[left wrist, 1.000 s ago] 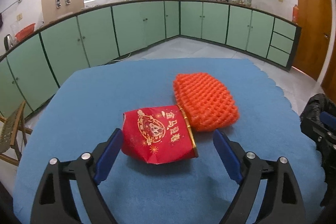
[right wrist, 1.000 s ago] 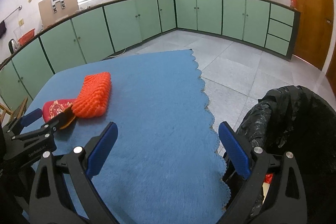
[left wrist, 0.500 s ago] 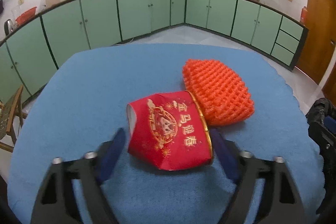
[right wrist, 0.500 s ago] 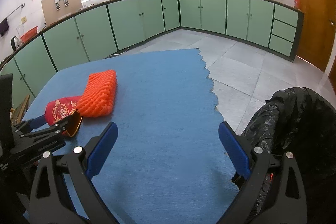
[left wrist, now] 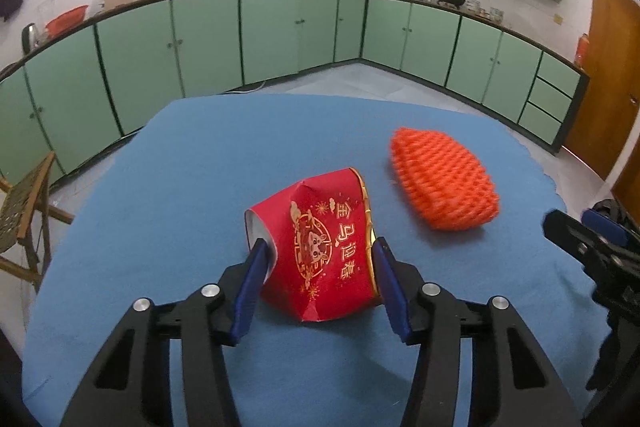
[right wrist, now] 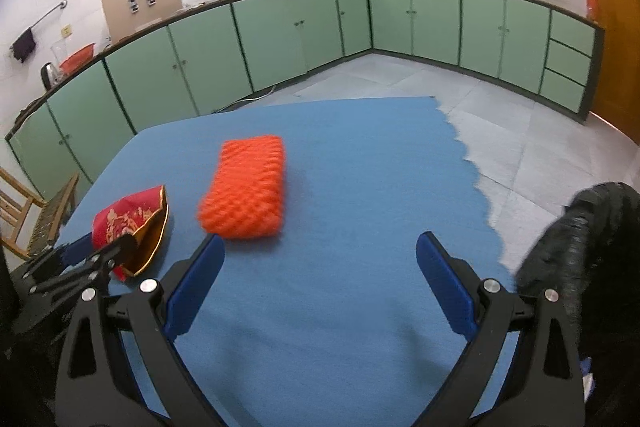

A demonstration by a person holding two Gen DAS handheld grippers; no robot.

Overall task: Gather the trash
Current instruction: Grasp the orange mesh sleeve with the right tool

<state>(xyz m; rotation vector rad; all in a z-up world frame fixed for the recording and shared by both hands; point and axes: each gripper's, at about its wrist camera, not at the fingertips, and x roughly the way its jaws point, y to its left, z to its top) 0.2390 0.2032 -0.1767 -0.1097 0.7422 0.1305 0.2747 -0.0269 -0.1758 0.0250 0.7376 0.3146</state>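
A crushed red paper cup (left wrist: 324, 247) with gold print is clamped between the blue pads of my left gripper (left wrist: 320, 267) and held slightly above the blue table cloth (left wrist: 200, 187). It also shows in the right wrist view (right wrist: 128, 223). An orange foam net sleeve (left wrist: 440, 183) lies on the cloth to the cup's right, apart from it; it also shows in the right wrist view (right wrist: 244, 187). My right gripper (right wrist: 320, 283) is open and empty over the cloth, just in front of the sleeve. A black trash bag (right wrist: 592, 251) stands at the table's right edge.
A wooden folding chair (left wrist: 24, 215) stands left of the table. Green cabinets (left wrist: 280, 35) line the walls beyond a tiled floor (right wrist: 520, 147). The cloth's scalloped right edge (right wrist: 476, 179) borders the floor.
My left gripper moved forward around the red cup, closed on it and lifted it away from the orange sleeve. My right gripper shifted left, toward the sleeve.
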